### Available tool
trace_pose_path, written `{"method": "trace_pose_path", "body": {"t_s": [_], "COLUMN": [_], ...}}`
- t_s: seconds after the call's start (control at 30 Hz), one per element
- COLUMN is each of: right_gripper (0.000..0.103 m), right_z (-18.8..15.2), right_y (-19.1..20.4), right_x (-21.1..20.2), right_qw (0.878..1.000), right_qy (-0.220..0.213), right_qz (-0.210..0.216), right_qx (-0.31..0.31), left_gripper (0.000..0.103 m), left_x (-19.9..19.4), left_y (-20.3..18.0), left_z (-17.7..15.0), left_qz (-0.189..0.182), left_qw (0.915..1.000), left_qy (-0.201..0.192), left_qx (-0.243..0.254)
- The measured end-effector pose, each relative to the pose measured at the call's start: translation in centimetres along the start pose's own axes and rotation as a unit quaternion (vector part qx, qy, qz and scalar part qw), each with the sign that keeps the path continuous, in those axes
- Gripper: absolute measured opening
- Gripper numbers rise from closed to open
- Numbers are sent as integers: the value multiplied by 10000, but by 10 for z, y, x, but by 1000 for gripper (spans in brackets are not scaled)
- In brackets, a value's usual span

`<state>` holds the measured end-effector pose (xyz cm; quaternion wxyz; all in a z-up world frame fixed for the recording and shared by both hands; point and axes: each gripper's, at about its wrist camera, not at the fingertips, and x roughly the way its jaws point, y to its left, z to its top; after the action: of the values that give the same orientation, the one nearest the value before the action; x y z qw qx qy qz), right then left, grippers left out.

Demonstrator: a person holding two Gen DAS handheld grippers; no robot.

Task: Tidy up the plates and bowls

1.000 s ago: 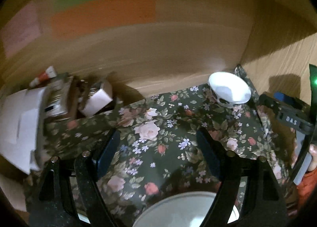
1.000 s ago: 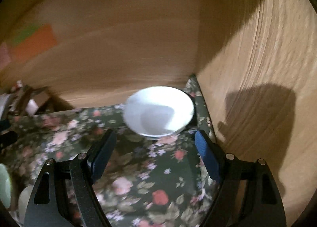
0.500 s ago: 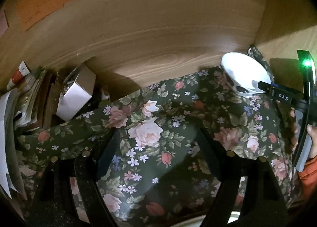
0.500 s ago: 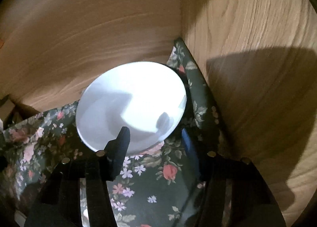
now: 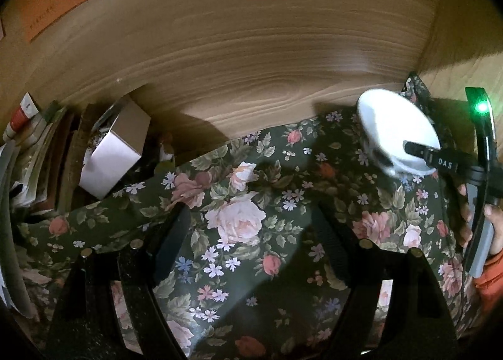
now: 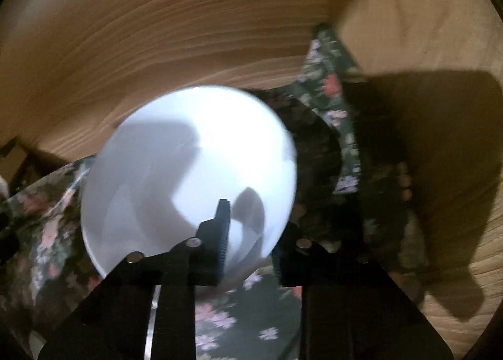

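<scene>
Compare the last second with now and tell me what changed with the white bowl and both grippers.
The right gripper moved in on the white bowl in the corner and closed on its near rim, one finger inside, one outside; the bowl now looks tipped. The left gripper swung away from the dish that was at its bottom edge. It stayed open and empty over the floral cloth; the box and books did not move.

Right gripper (image 6: 251,227) jaws clamped on bowl (image 6: 188,171) rim, left gripper (image 5: 251,234) jaws spread, empty
</scene>
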<state>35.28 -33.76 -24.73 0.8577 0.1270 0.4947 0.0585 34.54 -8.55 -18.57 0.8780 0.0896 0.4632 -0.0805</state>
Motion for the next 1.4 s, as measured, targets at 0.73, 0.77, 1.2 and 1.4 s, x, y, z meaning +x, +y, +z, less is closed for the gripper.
{"method": "trace_pose_path", "body": {"t_s": [0.73, 0.77, 1.2, 1.4], "right_gripper": [19, 22, 35, 19], "right_z": [-66, -65, -48, -53], "right_y": [60, 59, 64, 68], "right_x": [-44, -46, -16, -21], "right_qw": [9873, 9875, 9897, 9876], "right_qy": [678, 669, 560, 598], "right_qz": [977, 1001, 1073, 1114], "right_qx": [-1051, -1019, -765, -933], "left_gripper": [61, 60, 35, 25], "left_x": [24, 26, 52, 53], "left_y": [-15, -16, -38, -47], "left_z": [-12, -13, -24, -24], "left_qz": [-117, -119, -432, -486], "left_qw": [9981, 9978, 9934, 9937], "left_qy": [605, 645, 1041, 967], "left_qx": [-12, -2, 221, 306]}}
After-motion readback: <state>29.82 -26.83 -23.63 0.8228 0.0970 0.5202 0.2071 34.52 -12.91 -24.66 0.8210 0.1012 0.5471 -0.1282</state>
